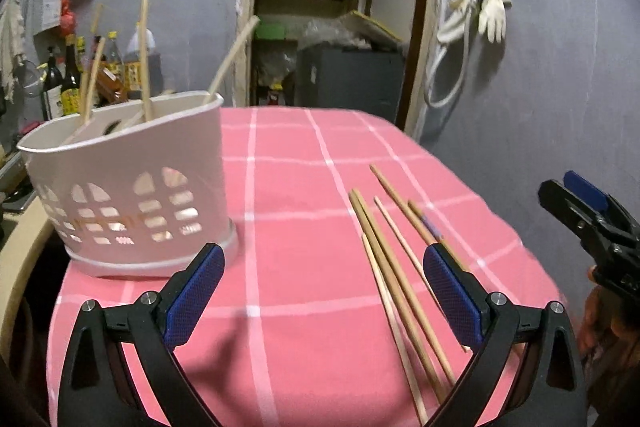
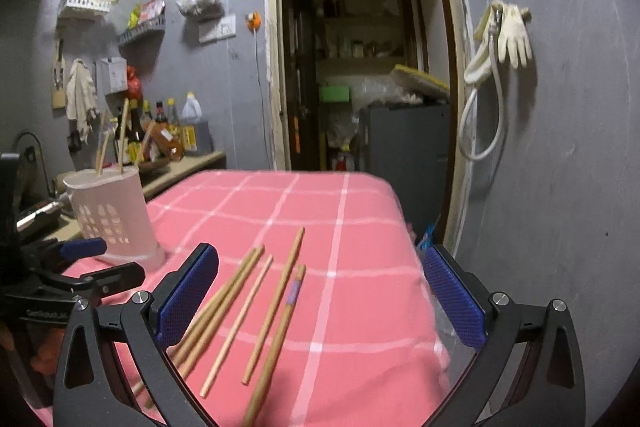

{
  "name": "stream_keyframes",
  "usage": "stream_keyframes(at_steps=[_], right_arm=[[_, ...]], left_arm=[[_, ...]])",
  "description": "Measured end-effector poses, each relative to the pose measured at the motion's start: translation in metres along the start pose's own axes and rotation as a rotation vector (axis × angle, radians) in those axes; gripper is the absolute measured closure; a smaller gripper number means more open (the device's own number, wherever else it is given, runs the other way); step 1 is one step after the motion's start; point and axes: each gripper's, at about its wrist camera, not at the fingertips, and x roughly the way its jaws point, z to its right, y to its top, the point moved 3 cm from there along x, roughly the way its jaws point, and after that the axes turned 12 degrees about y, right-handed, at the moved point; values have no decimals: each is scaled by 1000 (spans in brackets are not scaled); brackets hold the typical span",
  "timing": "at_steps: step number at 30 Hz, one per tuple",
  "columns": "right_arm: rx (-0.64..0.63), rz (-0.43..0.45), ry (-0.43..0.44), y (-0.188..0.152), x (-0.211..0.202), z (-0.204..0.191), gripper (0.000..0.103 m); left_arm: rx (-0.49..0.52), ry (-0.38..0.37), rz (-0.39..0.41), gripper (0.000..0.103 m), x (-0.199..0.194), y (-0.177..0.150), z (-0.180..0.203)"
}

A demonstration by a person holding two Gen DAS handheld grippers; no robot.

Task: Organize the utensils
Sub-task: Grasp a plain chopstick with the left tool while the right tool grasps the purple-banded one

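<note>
Several wooden chopsticks [image 1: 394,279] lie loose on the pink checked tablecloth [image 1: 288,187]; in the right wrist view the chopsticks [image 2: 256,311] lie between and just ahead of my right gripper's fingers. A white perforated utensil basket [image 1: 132,187] stands at the left with a few chopsticks upright in it, and shows as the basket [image 2: 112,219] in the right wrist view. My left gripper [image 1: 324,259] is open and empty, between basket and loose chopsticks. My right gripper [image 2: 320,259] is open and empty above the chopsticks, and appears as the right gripper [image 1: 576,211] at the left view's right edge.
The table's far edge [image 2: 320,175] faces an open doorway [image 2: 360,67] with shelves and a grey cabinet. A counter with bottles [image 2: 160,135] stands at the left. Gloves and a hose [image 2: 500,39] hang on the grey wall at the right. A hand [image 1: 604,323] holds the right gripper.
</note>
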Motion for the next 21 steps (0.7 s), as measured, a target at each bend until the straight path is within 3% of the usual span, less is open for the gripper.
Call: stream_keyframes(at_steps=[3,5,8,14,17,21], right_arm=[[18,-42,8,-3,8,3,3],[16,-92,-5,-4,17,4,5],[23,-171,0,-8,31,6,21],[65,-303,35,-18,56,14,48],[65,-354,52,-22,65,13,54],[58,-414,74,-27,78,11,61]], left_arm=[[25,-25,-37,6,7,-2,6],[48,-69,-84,19,13,-4,11],[92,-100,-165,40,26,-8,20],[134,-108,-261,61,49,-7,29],[141,-99,-293,70,58,-10,30],[142,-93,-314,71,66,-11,32]])
